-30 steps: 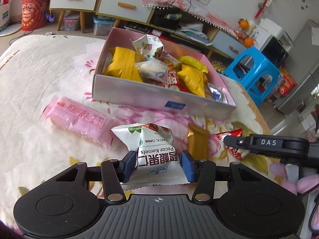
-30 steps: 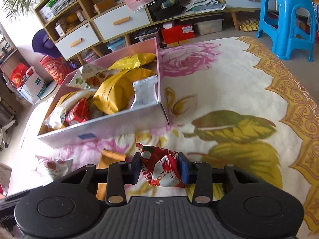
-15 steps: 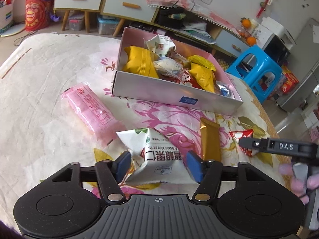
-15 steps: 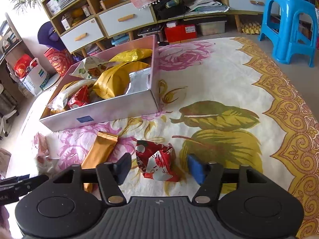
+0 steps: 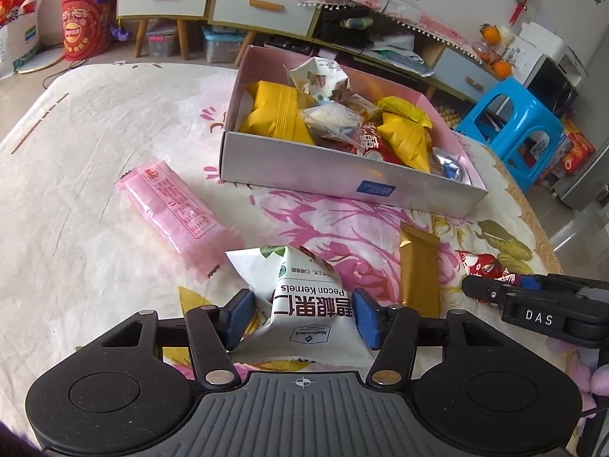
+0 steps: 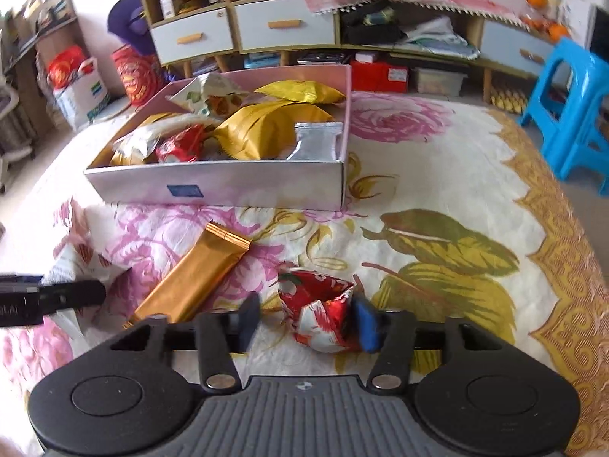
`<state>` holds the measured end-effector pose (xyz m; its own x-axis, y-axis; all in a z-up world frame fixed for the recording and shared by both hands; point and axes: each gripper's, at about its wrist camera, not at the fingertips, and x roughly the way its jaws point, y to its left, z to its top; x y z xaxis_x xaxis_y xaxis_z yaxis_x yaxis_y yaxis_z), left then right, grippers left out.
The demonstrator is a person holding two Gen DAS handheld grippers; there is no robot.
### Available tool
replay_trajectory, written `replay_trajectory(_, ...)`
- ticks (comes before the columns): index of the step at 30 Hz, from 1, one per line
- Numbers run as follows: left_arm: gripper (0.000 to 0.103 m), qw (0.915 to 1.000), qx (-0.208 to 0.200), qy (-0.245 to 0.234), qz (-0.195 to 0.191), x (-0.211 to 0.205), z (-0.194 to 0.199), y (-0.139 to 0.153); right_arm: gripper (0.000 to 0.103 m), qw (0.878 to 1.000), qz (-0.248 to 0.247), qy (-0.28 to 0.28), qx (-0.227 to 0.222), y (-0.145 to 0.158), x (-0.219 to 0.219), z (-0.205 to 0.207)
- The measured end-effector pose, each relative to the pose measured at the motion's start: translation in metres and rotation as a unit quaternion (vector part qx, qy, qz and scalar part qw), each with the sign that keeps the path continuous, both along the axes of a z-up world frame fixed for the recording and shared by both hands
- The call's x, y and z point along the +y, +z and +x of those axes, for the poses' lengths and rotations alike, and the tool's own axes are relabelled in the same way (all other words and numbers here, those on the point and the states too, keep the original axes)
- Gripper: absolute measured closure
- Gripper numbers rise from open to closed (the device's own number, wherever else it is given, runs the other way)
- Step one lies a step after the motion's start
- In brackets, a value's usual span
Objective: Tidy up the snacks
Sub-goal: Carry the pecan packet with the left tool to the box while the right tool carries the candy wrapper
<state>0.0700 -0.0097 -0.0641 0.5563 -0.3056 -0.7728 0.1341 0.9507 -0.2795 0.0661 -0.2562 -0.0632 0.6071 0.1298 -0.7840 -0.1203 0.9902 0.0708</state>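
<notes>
Both of your grippers have opened wider and then started closing again within the last second, each over its own snack. Your left gripper (image 5: 301,318) straddles the white pecan kernels packet (image 5: 304,304); its jaws have just been narrowing, and the right blue pad (image 5: 364,318) sits against the packet's edge while the left one shows a sliver of gap, so the grip is not yet clenched. The packet lies on the floral cloth (image 5: 95,247), just in front of the pink wafer pack (image 5: 171,205) and left of the gold bar (image 5: 418,266).

Your right gripper (image 6: 304,323) has rolled, and the box now looks squarer in its view. Its jaws have also just been closing around the crumpled red wrapper (image 6: 319,312): the right pad touches the wrapper, the left pad stands clear of it, so the wrapper sits between loose fingers on the cloth. The gold bar lies to its left, tilted toward the box.

Beyond both snacks, the pink-lined box (image 5: 342,179) rests on the cloth, already holding yellow bags, a white packet, a red wrapper and a silver pouch.
</notes>
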Motion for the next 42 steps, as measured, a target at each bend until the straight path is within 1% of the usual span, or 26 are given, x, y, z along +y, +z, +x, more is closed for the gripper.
replay_trajectory(3, 0.057, 1.0000, -0.001, 0.001, 0.002, -0.001, 0.000, 0.002, 0.075, 1.000, -0.003, 0.003, -0.001, 0.000, 0.002, 0.001)
replay_trajectory(4, 0.060, 1.0000, -0.002, 0.000, 0.000, 0.000, 0.000, 0.003, 0.075, 1.000, -0.001, 0.003, 0.000, 0.001, 0.003, 0.001)
replay_trajectory(9, 0.066, 0.9999, -0.002, -0.007, -0.014, 0.001, 0.002, 0.010, 0.076, 1.000, 0.029, -0.003, 0.010, 0.003, 0.002, 0.004)
replay_trajectory(16, 0.066, 0.9997, -0.014, 0.000, -0.021, 0.003, 0.002, 0.020, 0.076, 0.997, 0.074, -0.021, 0.014, 0.012, -0.001, 0.009)
replay_trajectory(19, 0.066, 0.9994, -0.020, 0.009, -0.027, 0.005, 0.005, 0.027, 0.076, 0.994, 0.100, -0.041, 0.014, 0.016, -0.004, 0.015)
replay_trajectory(24, 0.066, 0.9977, -0.033, 0.034, -0.048, 0.012, 0.016, 0.050, 0.076, 0.984, 0.163, -0.073, 0.017, 0.027, -0.010, 0.033)
replay_trajectory(25, 0.066, 0.9972, -0.040, 0.037, -0.050, 0.014, 0.019, 0.056, 0.076, 0.981, 0.177, -0.083, 0.016, 0.029, -0.011, 0.038)
replay_trajectory(27, 0.066, 0.9968, -0.050, 0.046, -0.042, 0.015, 0.026, 0.065, 0.076, 0.973, 0.206, -0.101, 0.014, 0.033, -0.016, 0.047)
replay_trajectory(29, 0.066, 0.9966, -0.050, 0.050, -0.041, 0.015, 0.037, 0.073, 0.079, 0.964, 0.242, -0.114, 0.007, 0.039, -0.023, 0.052)
replay_trajectory(31, 0.066, 0.9968, -0.043, 0.048, -0.047, 0.011, 0.051, 0.078, 0.080, 0.957, 0.265, -0.122, -0.003, 0.042, -0.028, 0.055)
replay_trajectory(34, 0.066, 0.9970, -0.037, 0.052, -0.043, 0.003, 0.071, 0.081, 0.080, 0.951, 0.281, -0.128, -0.005, 0.042, -0.033, 0.060)
replay_trajectory(36, 0.066, 0.9967, -0.031, 0.056, -0.049, -0.001, 0.075, 0.081, 0.080, 0.951, 0.282, -0.126, 0.006, 0.042, -0.037, 0.062)
replay_trajectory(37, 0.066, 0.9965, -0.030, 0.056, -0.054, -0.002, 0.075, 0.080, 0.080, 0.953, 0.279, -0.114, 0.008, 0.044, -0.038, 0.062)
replay_trajectory(40, 0.066, 0.9970, -0.028, 0.050, -0.051, -0.005, 0.071, 0.076, 0.070, 0.961, 0.265, -0.073, 0.029, 0.046, -0.036, 0.059)
replay_trajectory(41, 0.066, 0.9972, -0.025, 0.051, -0.049, -0.005, 0.071, 0.074, 0.057, 0.964, 0.258, -0.061, 0.039, 0.045, -0.035, 0.057)
replay_trajectory(42, 0.066, 0.9972, -0.021, 0.052, -0.049, -0.005, 0.070, 0.072, 0.047, 0.967, 0.245, -0.057, 0.050, 0.044, -0.033, 0.056)
